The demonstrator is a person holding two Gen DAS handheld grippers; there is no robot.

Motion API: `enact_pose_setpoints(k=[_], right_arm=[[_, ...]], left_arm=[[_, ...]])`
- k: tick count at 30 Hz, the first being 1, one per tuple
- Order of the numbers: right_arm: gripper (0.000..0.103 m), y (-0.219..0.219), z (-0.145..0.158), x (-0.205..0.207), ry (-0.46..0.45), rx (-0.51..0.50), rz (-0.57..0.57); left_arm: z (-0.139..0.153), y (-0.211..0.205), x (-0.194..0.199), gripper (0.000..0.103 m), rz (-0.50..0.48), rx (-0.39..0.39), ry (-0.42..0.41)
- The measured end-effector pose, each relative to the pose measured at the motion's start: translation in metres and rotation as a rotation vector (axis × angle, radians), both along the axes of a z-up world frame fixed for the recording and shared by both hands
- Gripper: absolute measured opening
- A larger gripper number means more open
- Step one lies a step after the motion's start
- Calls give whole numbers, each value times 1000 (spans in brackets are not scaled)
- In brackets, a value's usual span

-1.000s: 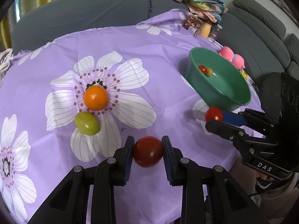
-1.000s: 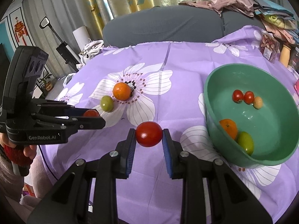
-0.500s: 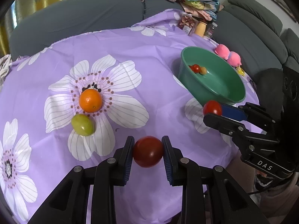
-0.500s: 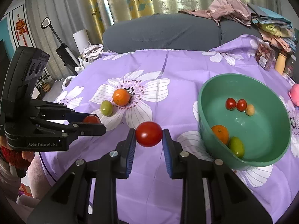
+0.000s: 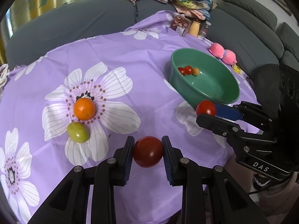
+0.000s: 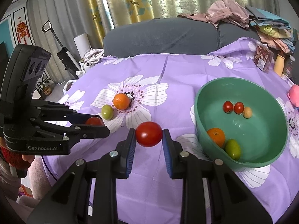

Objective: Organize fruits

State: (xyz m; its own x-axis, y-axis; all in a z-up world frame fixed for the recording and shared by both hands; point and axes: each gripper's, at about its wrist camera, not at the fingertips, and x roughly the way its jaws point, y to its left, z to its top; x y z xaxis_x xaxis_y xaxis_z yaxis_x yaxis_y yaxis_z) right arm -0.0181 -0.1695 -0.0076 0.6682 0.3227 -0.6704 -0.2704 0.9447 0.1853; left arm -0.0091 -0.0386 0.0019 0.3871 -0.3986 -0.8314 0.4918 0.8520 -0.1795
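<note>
My left gripper is shut on a dark red tomato, held above the purple flowered cloth near its front edge. My right gripper is shut on a bright red tomato, held left of the green bowl. The bowl holds two small tomatoes, a small tan fruit, an orange and a green fruit. On the cloth lie an orange and a green fruit, touching. Each gripper shows in the other's view, the right and the left.
A grey sofa runs behind the table and along its right side, with piled clothes on it. Snack packets and a jar stand at the table's far corner. Two pink plush toys lie beyond the bowl.
Both grippers have lifted and drawn back with their tomatoes; the table and bowl look smaller and further off. The fruit on the cloth and in the bowl has not moved.
</note>
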Motion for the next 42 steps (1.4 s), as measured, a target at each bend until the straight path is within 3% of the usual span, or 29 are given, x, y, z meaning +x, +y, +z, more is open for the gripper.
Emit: enact_pose_setpoints(k=[26,42], right_arm=[[29,-32,7,-1,-39,23,-65],[29,-64,4,0,-52,46,-142]], left_arm=[[15,-32,4,30,-81,23,-43],[25,-74,14,30,-171,40,-72]])
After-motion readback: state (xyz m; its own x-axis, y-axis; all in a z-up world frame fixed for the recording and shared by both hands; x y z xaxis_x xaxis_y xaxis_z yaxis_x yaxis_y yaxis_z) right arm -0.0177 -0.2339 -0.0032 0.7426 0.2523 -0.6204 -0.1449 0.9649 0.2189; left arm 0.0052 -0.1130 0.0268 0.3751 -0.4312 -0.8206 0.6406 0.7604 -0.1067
